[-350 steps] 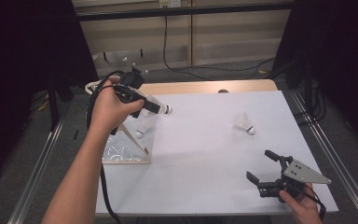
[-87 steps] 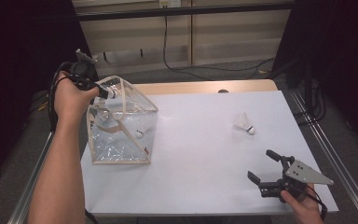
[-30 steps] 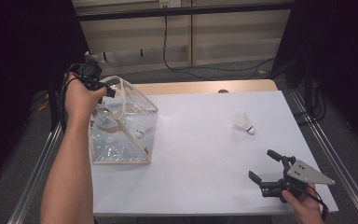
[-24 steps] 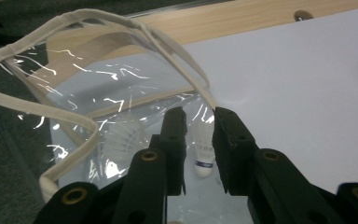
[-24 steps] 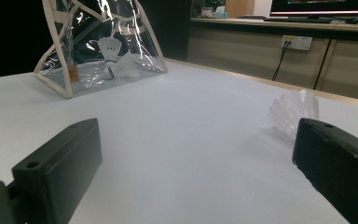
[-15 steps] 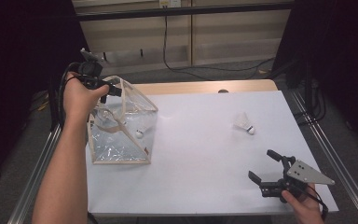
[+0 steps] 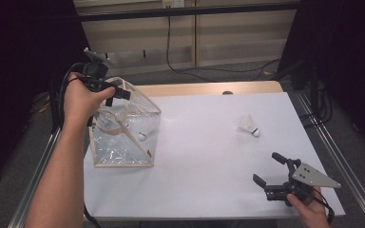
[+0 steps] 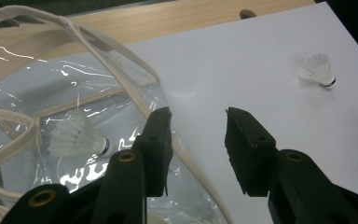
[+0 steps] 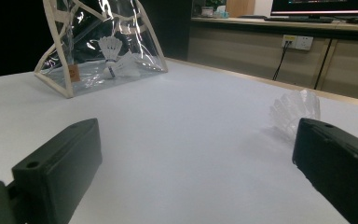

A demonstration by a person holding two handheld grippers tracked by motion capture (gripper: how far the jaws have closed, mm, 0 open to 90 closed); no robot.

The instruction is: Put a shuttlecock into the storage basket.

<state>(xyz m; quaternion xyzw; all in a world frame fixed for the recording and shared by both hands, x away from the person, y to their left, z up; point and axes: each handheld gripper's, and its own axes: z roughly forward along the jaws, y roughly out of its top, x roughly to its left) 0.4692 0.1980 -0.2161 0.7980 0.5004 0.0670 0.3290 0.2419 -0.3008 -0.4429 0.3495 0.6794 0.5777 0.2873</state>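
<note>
My left gripper (image 8: 198, 140) had just been opening its jaws, nothing between them, above the clear bag (image 7: 123, 137); I judged lifting clear without snagging its strap (image 8: 121, 70) best.

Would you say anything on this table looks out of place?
One shuttlecock lies on its side on the white table, apart from the clear bag that holds the others. Nothing looks damaged.
</note>
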